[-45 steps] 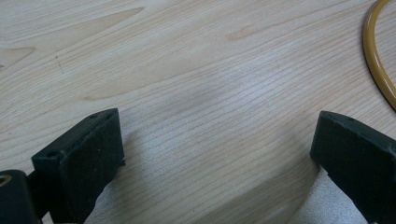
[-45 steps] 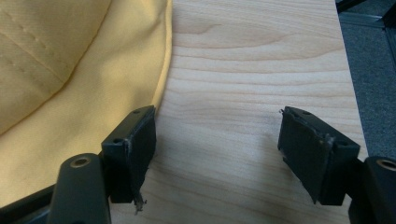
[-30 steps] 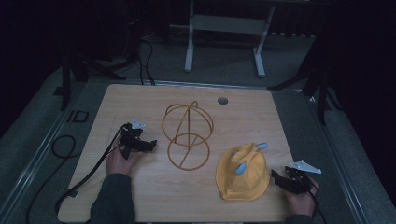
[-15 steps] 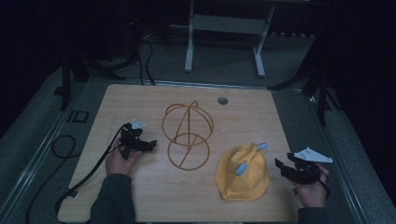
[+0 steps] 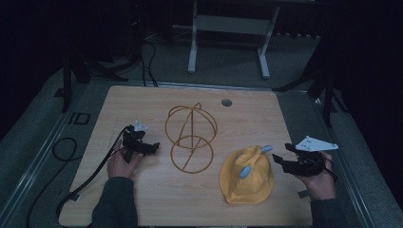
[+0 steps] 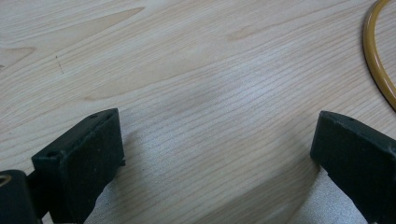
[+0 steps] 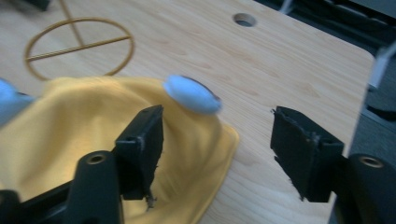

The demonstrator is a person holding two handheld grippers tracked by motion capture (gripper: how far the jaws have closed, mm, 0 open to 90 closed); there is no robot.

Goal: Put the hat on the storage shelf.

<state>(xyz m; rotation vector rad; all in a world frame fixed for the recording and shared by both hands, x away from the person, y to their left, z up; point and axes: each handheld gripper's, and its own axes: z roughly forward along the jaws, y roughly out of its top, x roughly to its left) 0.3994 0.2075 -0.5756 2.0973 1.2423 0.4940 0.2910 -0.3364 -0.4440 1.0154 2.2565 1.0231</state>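
While the person's right gripper [image 5: 280, 160] hovered near the right edge of the table [image 5: 142, 99], its jaws stood spread wide and held nothing. Just to its left lay the yellow hat [image 5: 247, 178], crumpled on the near right part of the tabletop, with two pale blue ear-like tabs [image 5: 245, 171] standing up from it. In the right gripper view the hat [image 7: 93, 140] filled the lower left, its brim edge reaching between the jaws, and one blue tab [image 7: 191, 94] sat just beyond the left jaw.

By its look the hat was soft, light cloth: it would fold and sag instead of keeping its shape, and it would not break. A pinch on the brim edge nearest the gripper seemed the safest hold, since thin fabric bunches well between flat jaws; the tabs looked small and might slip.

Farther left, the left gripper [image 5: 151, 146] rested on the wood with its jaws likewise apart and empty. Right of it stood the yellow wire stand [image 5: 191, 137], made of hoops, whose base ring [image 6: 377, 65] curved in at the far right of the left gripper view. The hat lay well apart from that gripper, with the stand between them.
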